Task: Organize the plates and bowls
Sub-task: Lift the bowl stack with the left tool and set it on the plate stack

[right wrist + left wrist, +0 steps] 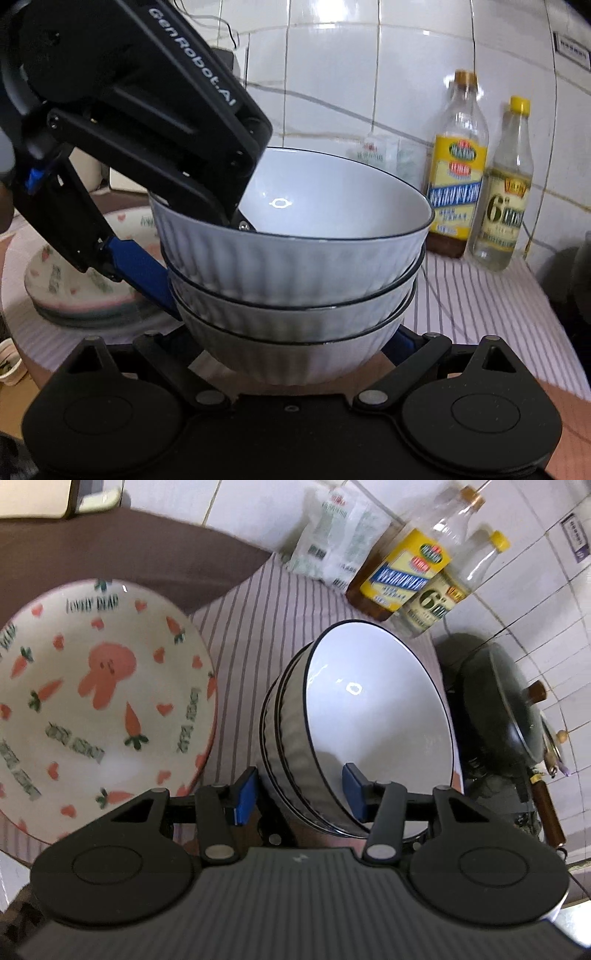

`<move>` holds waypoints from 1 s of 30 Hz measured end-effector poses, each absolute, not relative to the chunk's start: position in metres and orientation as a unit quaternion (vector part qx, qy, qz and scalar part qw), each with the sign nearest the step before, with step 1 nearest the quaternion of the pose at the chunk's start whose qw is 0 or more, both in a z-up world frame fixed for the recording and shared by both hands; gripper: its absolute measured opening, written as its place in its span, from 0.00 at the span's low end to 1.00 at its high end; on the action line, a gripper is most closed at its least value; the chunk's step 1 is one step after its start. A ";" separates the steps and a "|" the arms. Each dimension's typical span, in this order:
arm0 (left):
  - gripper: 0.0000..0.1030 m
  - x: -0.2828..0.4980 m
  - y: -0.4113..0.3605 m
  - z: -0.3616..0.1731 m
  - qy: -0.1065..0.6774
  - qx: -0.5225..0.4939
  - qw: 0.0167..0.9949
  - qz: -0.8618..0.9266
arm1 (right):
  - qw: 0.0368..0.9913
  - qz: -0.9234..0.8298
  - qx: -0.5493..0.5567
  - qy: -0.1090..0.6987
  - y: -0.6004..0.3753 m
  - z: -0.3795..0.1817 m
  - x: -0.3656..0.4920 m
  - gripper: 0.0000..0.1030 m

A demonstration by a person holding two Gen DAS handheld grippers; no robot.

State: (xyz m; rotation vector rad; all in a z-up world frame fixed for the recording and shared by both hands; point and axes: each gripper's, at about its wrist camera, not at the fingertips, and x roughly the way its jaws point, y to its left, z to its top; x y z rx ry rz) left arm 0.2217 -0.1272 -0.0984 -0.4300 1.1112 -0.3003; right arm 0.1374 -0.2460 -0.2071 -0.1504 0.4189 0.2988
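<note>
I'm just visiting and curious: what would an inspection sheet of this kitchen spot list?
Surface: striped cloth.
Job's things: three stacked white ribbed bowls; carrot-patterned dishes stacked beside them.
Clutter: yellow-labelled bottle, clear yellow-capped bottle, plastic packet, black lidded pot.
Grippers: left gripper pinches the bowl stack's wall; right gripper straddles the lowest bowl, grip unclear.
Cables: thin wire against the wall.
Surroundings: white tiled wall.

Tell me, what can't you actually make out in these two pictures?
- Right gripper fingertips: right wrist view, hidden behind the bowl stack; grip unclear.
- Left gripper pads: gap shows in the left wrist view; contact with the bowl wall uncertain.
- Bottle labels: blurred, unreadable.
- Carrot plate: cut off by the left edge.
- Black pot: dark, partly hidden.
</note>
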 end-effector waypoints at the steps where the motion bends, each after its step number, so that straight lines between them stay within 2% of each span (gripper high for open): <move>1: 0.46 0.221 -0.125 -0.093 0.517 -0.199 0.820 -0.143 | 0.965 0.149 -0.078 0.201 -0.243 -0.202 0.137 0.96; 17: 0.46 0.200 -0.021 -0.023 0.473 -0.181 0.853 -0.126 | 0.961 0.213 -0.098 0.147 -0.157 -0.144 0.138 0.96; 23: 0.46 0.200 0.016 -0.024 0.472 -0.169 0.858 -0.110 | 0.957 0.229 -0.085 0.156 -0.131 -0.152 0.150 0.96; 30: 0.46 0.209 0.040 -0.050 0.494 -0.173 0.844 -0.119 | 0.952 0.224 -0.073 0.194 -0.116 -0.173 0.162 0.96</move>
